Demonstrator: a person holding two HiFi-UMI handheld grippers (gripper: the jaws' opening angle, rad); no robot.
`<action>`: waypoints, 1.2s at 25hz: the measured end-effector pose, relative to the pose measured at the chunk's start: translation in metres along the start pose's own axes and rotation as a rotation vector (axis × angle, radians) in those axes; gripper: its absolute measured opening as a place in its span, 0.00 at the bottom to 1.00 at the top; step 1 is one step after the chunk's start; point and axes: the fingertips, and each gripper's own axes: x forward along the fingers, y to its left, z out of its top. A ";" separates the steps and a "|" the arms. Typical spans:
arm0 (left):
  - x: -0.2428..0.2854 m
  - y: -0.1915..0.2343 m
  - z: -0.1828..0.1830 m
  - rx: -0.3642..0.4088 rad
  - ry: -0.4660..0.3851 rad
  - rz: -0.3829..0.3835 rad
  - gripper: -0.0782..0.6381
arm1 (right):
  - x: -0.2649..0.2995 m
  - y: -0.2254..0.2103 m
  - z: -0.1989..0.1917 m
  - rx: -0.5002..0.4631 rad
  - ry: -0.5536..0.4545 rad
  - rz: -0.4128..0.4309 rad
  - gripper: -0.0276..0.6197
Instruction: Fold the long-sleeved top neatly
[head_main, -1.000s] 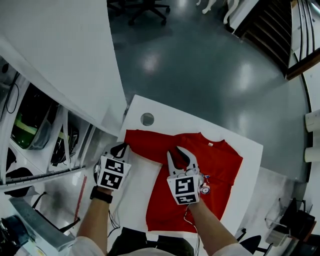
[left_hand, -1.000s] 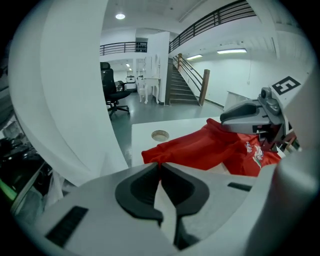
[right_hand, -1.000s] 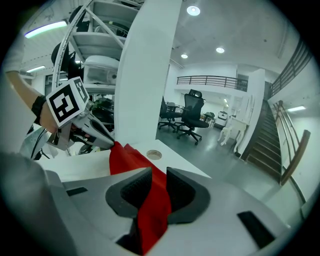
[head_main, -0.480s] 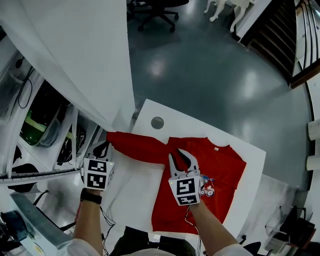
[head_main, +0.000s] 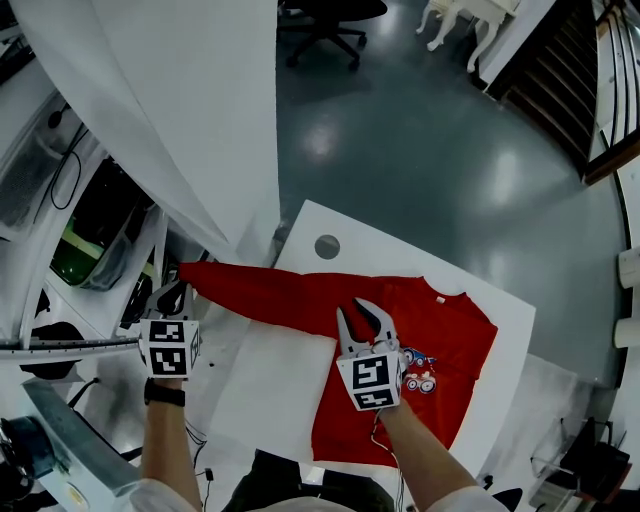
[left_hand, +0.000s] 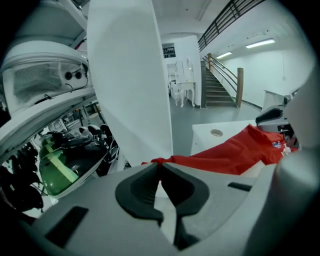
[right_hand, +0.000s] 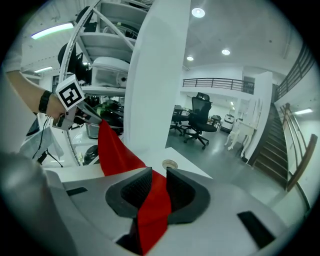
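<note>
The red long-sleeved top (head_main: 440, 340) lies flat on the white table (head_main: 280, 390), with a small print (head_main: 420, 372) on its chest. One sleeve (head_main: 270, 290) is stretched out to the left, past the table's edge. My left gripper (head_main: 172, 298) is shut on the sleeve's end, and red cloth (left_hand: 159, 161) shows at its closed tips. My right gripper (head_main: 362, 312) is shut on the top where the sleeve meets the body, with red fabric (right_hand: 155, 192) pinched between its pads. In the right gripper view the left gripper (right_hand: 92, 117) holds the sleeve taut.
A round hole (head_main: 327, 246) sits in the table's far left corner. A tall white panel (head_main: 200, 120) rises to the left, beside racks and green equipment (head_main: 90, 230). On the grey floor beyond are an office chair (head_main: 330, 20) and stairs (head_main: 560, 60).
My left gripper has moved left and away from the table with the sleeve's end, drawing the sleeve out straight. The right gripper keeps its hold near the shoulder.
</note>
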 end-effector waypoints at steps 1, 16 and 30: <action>-0.002 0.003 0.000 -0.004 -0.003 0.004 0.14 | 0.000 0.002 0.001 -0.001 0.000 0.002 0.20; -0.026 -0.022 0.046 0.065 -0.111 0.002 0.14 | -0.028 -0.012 -0.009 0.034 -0.020 -0.039 0.20; -0.044 -0.159 0.116 0.214 -0.224 -0.113 0.14 | -0.102 -0.083 -0.054 0.115 -0.030 -0.150 0.20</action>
